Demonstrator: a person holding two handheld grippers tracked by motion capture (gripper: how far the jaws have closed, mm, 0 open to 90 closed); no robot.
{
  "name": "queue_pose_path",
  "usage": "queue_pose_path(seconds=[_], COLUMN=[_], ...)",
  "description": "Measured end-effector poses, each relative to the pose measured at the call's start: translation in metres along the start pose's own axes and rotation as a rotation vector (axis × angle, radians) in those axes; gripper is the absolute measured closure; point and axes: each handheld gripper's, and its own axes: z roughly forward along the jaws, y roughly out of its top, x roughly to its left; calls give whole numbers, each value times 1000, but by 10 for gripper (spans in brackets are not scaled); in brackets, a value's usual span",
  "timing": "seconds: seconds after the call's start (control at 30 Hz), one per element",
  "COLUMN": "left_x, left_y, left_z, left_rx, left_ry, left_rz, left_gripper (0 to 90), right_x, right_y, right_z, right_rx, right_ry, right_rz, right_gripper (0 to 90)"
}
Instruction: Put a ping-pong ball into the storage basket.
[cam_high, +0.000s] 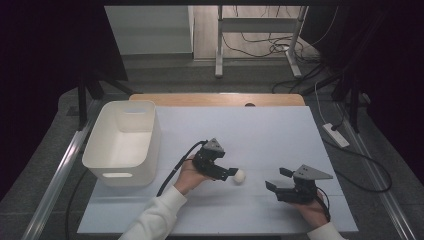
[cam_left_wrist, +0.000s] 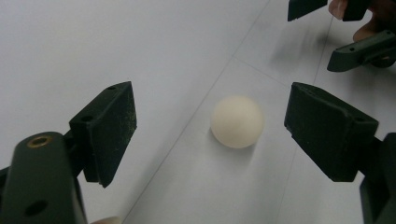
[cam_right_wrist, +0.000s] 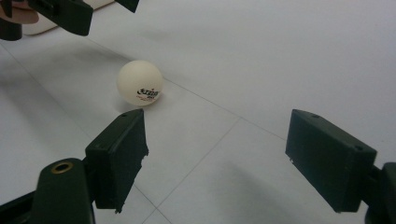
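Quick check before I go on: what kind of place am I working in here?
Most likely a lab or recording workstation, not a home: a white-covered table inside a dark metal frame, loose cables on the floor behind it, and a staged setup of one white plastic bin and a small white ping-pong ball.

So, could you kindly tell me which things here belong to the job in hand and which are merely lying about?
In the job:
- small white plastic ball
- left gripper, open around it
- probably the white plastic bin

Lying about:
- right gripper, open, idle
- white power strip on the floor
- cables behind the table
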Motion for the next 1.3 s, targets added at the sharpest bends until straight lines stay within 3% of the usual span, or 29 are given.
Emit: queue_pose_path(seconds=[1.3], left_x=[-13], left_y=[0], left_z=[38], left_rx=[101], left_ry=[-24], left_rz=[44], left_gripper=[176], right_x=[0], right_y=[0], right_z=[0], right_rx=[3], right_ry=[0], right_rz=[-8], right_gripper=[206])
